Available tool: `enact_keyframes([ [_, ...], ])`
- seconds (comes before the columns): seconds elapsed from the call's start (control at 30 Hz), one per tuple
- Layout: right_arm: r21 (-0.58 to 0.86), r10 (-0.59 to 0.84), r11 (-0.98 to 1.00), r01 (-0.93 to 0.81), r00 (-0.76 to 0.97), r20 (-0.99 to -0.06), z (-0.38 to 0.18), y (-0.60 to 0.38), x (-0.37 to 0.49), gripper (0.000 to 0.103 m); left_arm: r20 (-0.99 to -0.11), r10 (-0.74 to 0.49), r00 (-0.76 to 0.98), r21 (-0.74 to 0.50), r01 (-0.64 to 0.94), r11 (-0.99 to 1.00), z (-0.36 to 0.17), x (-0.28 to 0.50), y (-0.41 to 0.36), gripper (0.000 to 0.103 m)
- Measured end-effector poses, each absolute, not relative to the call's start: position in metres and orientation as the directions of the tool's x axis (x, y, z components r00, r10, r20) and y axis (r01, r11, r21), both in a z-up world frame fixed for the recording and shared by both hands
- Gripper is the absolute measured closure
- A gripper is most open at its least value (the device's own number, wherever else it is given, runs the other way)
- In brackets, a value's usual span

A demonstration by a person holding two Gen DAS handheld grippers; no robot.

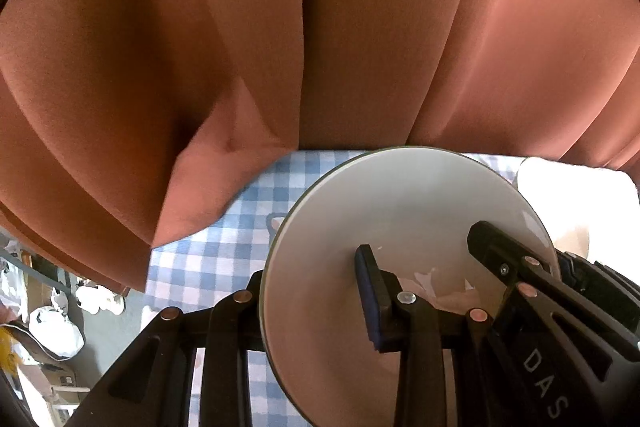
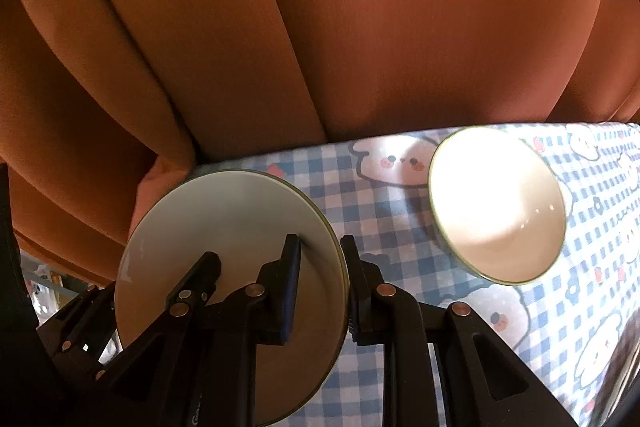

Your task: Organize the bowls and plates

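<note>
Nearest the lens in each wrist view are the black linkage arms and pads of the hand-held grippers. The left gripper (image 1: 316,307) straddles the left rim of a shallow, pale grey-white ceramic plate with a thin dark-green edge (image 1: 400,211), one finger inside and one outside; the right gripper (image 2: 320,291) straddles the opposite rim of the same plate (image 2: 224,219) likewise. Both appear clamped on the plate wall. Whether the plate rests on the blue-and-white checked tablecloth printed with cartoon figures (image 2: 360,211) or is raised slightly clear of it cannot be told.

To the right of the plate, apart from it, stands a deep white ceramic bowl with a green rim (image 2: 496,203), brightly lit and upright on the cloth. Rust-orange pleated curtain fabric (image 2: 320,27) hangs behind the table's far edge; white bags and boxes on the floor (image 1: 56,335) show at lower left in the left view.

Probable step: carrying the plate with both grippers to its place. For a good result, keep the two grips level and moving together so that the rim does not twist or slip between the pads, hold the plate flat, pass clear of the bowl, and lower it fully before either gripper opens.
</note>
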State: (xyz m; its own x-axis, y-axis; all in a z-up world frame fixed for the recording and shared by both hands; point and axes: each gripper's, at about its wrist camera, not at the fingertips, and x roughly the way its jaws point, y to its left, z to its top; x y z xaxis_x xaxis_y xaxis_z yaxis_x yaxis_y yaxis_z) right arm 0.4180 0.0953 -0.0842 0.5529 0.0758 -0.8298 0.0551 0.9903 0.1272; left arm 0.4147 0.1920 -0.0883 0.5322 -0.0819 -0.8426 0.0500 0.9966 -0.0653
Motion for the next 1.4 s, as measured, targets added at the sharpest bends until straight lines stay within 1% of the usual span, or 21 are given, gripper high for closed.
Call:
enact_keyframes([
  [0.33,0.144,0.119,0.99,-0.005,0.593,-0.797,-0.048,0.088,0.378,0.08,-0.815,-0.049,0.577,-0.061,-0.002,0.998,-0.053,0.372,0.187,0.072],
  [0.63,0.177,0.179,0.982,-0.066,0.619,-0.765,-0.026,0.056,0.33,0.08,-0.791,0.007,0.612,-0.035,-0.056,0.998,-0.025,0.328,0.162,0.072],
  [0.87,0.18,0.2,0.979,-0.096,0.622,-0.757,-0.011,0.022,0.303,0.08,-0.782,0.027,0.622,-0.024,-0.075,0.997,-0.01,0.294,0.125,0.072],
  [1.1,0.178,0.204,0.978,-0.105,0.633,-0.747,0.006,-0.017,0.268,0.08,-0.776,0.022,0.63,-0.027,-0.068,0.997,0.001,0.268,0.084,0.071],
  [1.4,0.181,0.213,0.977,-0.116,0.63,-0.747,0.011,-0.072,0.233,0.08,-0.778,0.023,0.628,-0.027,-0.07,0.997,0.001,0.232,0.041,0.071],
])
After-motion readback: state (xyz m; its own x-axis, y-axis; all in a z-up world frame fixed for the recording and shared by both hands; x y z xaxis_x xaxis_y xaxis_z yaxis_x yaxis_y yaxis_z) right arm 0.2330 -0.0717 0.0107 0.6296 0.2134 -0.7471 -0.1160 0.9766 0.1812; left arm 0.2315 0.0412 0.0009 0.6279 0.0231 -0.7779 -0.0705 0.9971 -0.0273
